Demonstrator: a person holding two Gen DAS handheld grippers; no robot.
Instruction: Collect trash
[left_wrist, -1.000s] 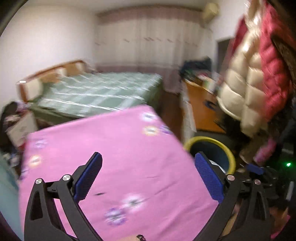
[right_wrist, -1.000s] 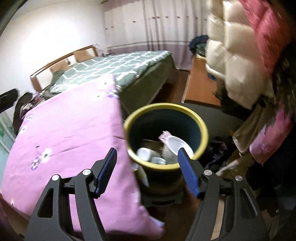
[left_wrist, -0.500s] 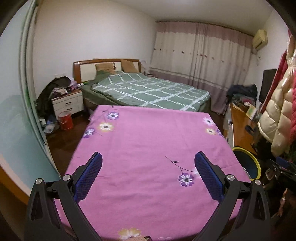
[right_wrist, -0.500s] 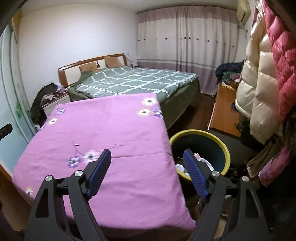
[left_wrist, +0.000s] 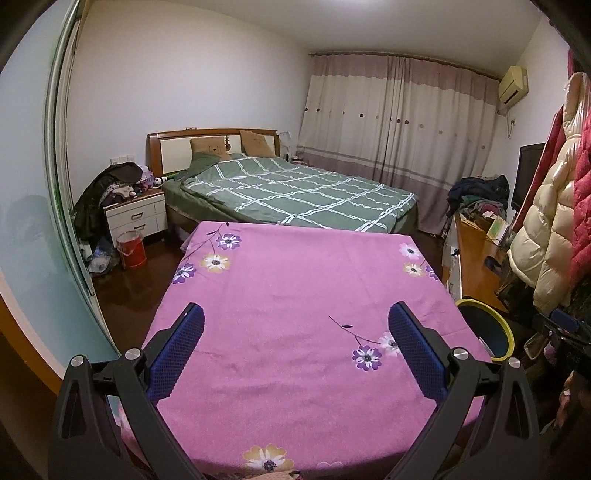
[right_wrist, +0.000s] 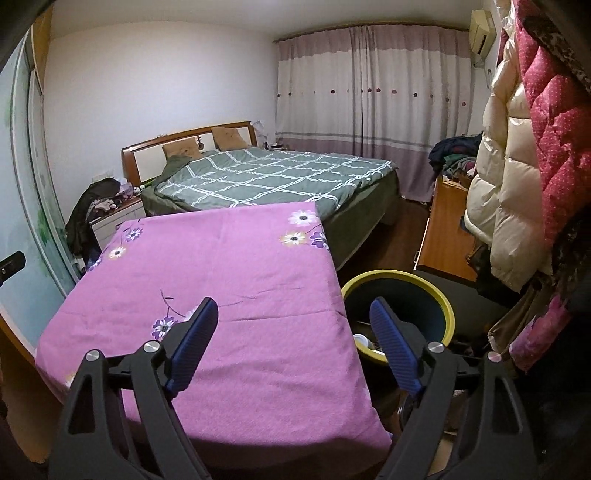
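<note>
A dark trash bin with a yellow rim (right_wrist: 402, 291) stands on the floor at the right edge of a table covered with a pink flowered cloth (right_wrist: 229, 273). White trash (right_wrist: 364, 341) lies inside the bin. The bin also shows in the left wrist view (left_wrist: 487, 328), right of the pink cloth (left_wrist: 295, 295). My left gripper (left_wrist: 295, 328) is open and empty above the near part of the cloth. My right gripper (right_wrist: 293, 317) is open and empty, over the cloth's right edge beside the bin. No loose trash shows on the cloth.
A bed with a green checked cover (left_wrist: 295, 192) stands behind the table. A nightstand piled with clothes (left_wrist: 133, 210) and a red bucket (left_wrist: 131, 249) are at the left. A wooden desk (right_wrist: 443, 229) and hanging padded coats (right_wrist: 517, 155) fill the right side.
Both grippers have pulled back and swung left, away from the bin, and now face across the pink cloth. The bin has slid to the right of both views. Both stay open.
</note>
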